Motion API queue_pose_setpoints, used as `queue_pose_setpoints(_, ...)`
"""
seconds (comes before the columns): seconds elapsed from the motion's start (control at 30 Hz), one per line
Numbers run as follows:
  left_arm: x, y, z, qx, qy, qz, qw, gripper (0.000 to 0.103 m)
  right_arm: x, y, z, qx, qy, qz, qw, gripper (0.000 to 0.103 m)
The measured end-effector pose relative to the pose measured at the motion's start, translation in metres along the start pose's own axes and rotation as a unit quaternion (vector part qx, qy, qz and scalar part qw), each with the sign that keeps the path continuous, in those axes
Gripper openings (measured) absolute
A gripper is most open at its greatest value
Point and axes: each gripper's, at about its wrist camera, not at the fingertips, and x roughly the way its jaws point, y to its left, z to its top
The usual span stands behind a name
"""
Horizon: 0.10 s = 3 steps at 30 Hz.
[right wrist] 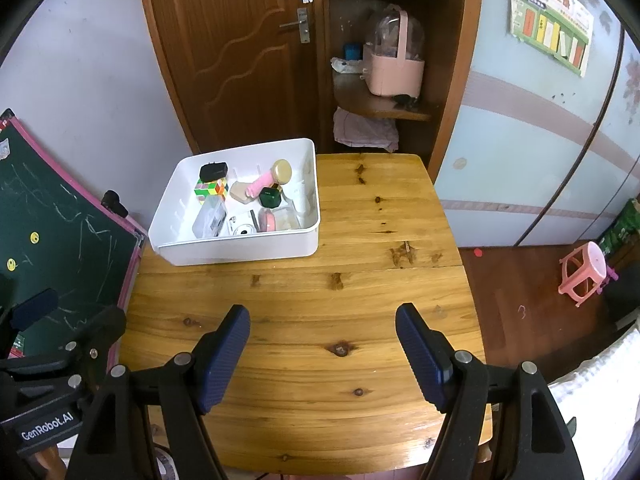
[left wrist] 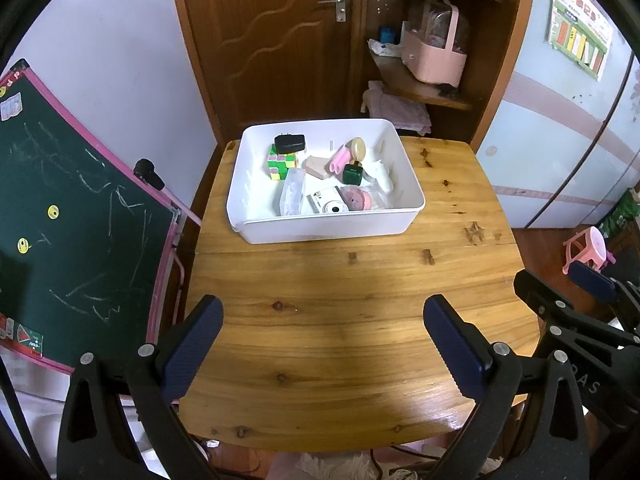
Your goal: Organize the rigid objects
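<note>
A white bin (left wrist: 320, 228) (right wrist: 240, 250) stands at the far part of the wooden table (left wrist: 340, 320) (right wrist: 320, 300). Inside lie several small objects: a black charger (left wrist: 290, 143) (right wrist: 213, 171), a colour cube (left wrist: 282, 162) (right wrist: 211, 190), a pink roller (left wrist: 340, 159) (right wrist: 260, 184), a green bottle (left wrist: 353, 174) (right wrist: 269, 197), a clear box (left wrist: 292, 194) (right wrist: 209, 220) and a white camera (left wrist: 330, 202) (right wrist: 242, 227). My left gripper (left wrist: 323, 328) is open and empty above the table's near part. My right gripper (right wrist: 323, 334) is open and empty too, and shows at the right of the left wrist view (left wrist: 568, 292).
A green chalkboard (left wrist: 68, 216) (right wrist: 52, 232) with a pink frame leans at the table's left edge. A brown door (left wrist: 272, 40) and a corner shelf with a pink basket (left wrist: 434, 56) (right wrist: 394, 70) stand behind. A pink stool (right wrist: 584, 272) lies on the floor at right.
</note>
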Motion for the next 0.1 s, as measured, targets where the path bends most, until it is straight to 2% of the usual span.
queue_pose_setpoints(0.1,0.0037,0.0006,0.0001,0.000,0.005,0.000,1.0000,0.100,0.0030,0.0004,0.0009,0.000,0.004,0.000,1.000,0.076)
